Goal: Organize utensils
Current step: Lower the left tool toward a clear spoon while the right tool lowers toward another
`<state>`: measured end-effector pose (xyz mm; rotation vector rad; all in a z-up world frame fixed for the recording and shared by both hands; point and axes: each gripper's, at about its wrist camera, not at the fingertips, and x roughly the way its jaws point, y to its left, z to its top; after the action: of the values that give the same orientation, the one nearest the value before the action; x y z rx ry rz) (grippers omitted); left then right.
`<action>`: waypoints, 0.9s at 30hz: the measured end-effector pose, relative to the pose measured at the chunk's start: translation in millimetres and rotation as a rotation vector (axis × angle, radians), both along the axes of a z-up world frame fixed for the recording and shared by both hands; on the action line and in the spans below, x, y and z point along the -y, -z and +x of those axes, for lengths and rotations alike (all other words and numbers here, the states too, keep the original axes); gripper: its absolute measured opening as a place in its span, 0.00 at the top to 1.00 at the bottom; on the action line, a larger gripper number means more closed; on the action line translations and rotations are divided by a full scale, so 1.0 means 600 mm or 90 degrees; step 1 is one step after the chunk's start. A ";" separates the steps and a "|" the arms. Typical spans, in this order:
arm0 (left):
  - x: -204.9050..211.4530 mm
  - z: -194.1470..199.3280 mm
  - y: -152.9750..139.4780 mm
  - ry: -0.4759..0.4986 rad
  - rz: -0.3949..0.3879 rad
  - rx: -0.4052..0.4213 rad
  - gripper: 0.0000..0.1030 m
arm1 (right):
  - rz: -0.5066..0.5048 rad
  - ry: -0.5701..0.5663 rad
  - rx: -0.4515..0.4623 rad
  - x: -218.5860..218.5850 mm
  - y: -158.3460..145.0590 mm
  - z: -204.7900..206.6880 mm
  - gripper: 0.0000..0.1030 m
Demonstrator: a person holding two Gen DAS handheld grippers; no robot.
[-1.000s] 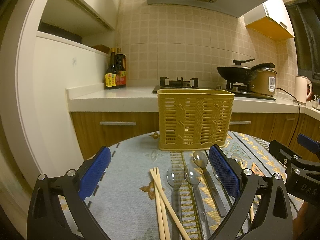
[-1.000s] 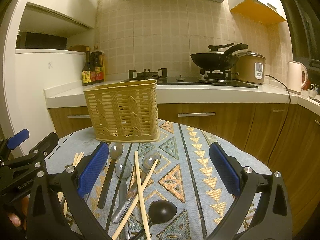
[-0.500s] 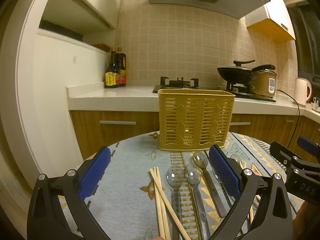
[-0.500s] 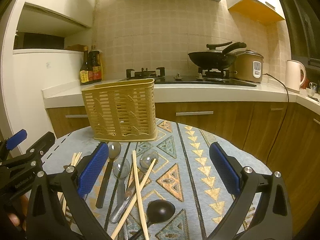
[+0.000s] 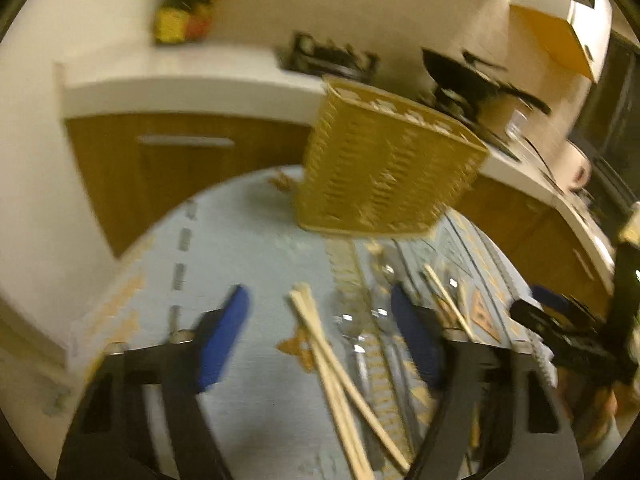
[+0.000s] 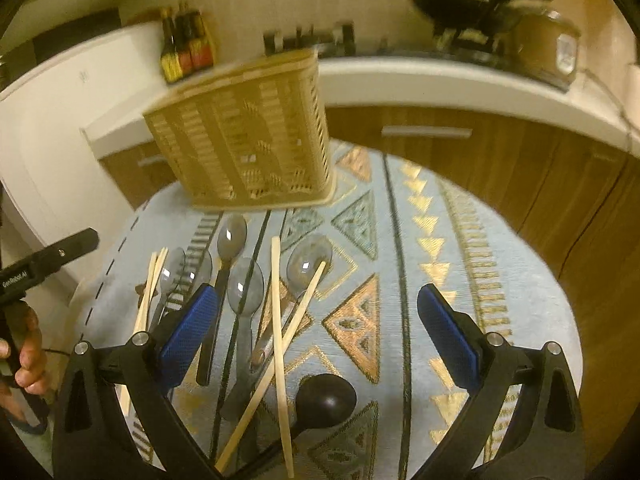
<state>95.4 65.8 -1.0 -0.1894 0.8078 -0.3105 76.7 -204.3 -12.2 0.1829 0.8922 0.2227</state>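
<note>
A: While both tools tilt down over the round table's patterned cloth (image 6: 460, 216), what is shown?

B: The left gripper (image 5: 320, 332) has its jaws closing, still apart, with a bundle of pale chopsticks (image 5: 320, 332) lying on the cloth between and below the blue pads, untouched. The right gripper (image 6: 316, 328) stands spread and empty above a second pile.

A: What lies in that pile?

B: Below and between its jaws, two crossed chopsticks (image 6: 277, 300) rest over grey metal spoons (image 6: 244, 292); a black ladle-like spoon (image 6: 326, 396) lies nearest the camera. Ahead of both grippers, at the far side of the cloth, stands the tan slatted utensil basket (image 6: 248, 140), upright and apparently empty.

A: What could go wrong from here?

B: The left view is motion-blurred, so the aim is uncertain. The chopsticks are thin, smooth and bundled; closing jaws could pinch only one, scatter the rest, or catch the transparent spoons (image 5: 352, 320) just right of them. On the right, overlapping pieces may drag each other when one is lifted.
</note>
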 end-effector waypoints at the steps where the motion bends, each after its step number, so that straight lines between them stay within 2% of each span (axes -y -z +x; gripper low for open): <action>1: 0.010 0.008 0.006 0.020 -0.001 -0.014 0.48 | 0.004 -0.009 -0.020 -0.001 0.002 0.012 0.12; 3: 0.026 0.021 0.021 0.047 0.012 -0.038 0.57 | 0.004 -0.028 -0.070 -0.004 0.011 0.041 0.16; 6: 0.048 0.039 0.048 0.090 0.015 -0.094 0.68 | -0.011 -0.060 -0.110 -0.018 0.022 0.066 0.25; 10: 0.062 0.053 0.065 0.109 0.007 -0.127 0.68 | -0.009 -0.074 -0.145 -0.029 0.028 0.089 0.30; 15: 0.081 0.073 0.078 0.116 0.045 -0.152 0.68 | -0.001 -0.071 -0.157 -0.028 0.025 0.106 0.33; 18: 0.093 0.080 0.091 0.117 0.095 -0.165 0.69 | 0.005 -0.070 -0.159 -0.025 0.023 0.111 0.33; 21: 0.105 0.081 0.106 0.139 0.111 -0.185 0.69 | 0.009 -0.072 -0.167 -0.021 0.025 0.116 0.33; 27: 0.126 0.090 0.115 0.144 0.152 -0.181 0.67 | 0.010 -0.076 -0.177 -0.019 0.032 0.120 0.33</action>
<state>149.2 -9.7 -70.1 0.0860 1.1436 -0.4019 148.9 -192.8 -31.3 0.1781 1.1799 0.3197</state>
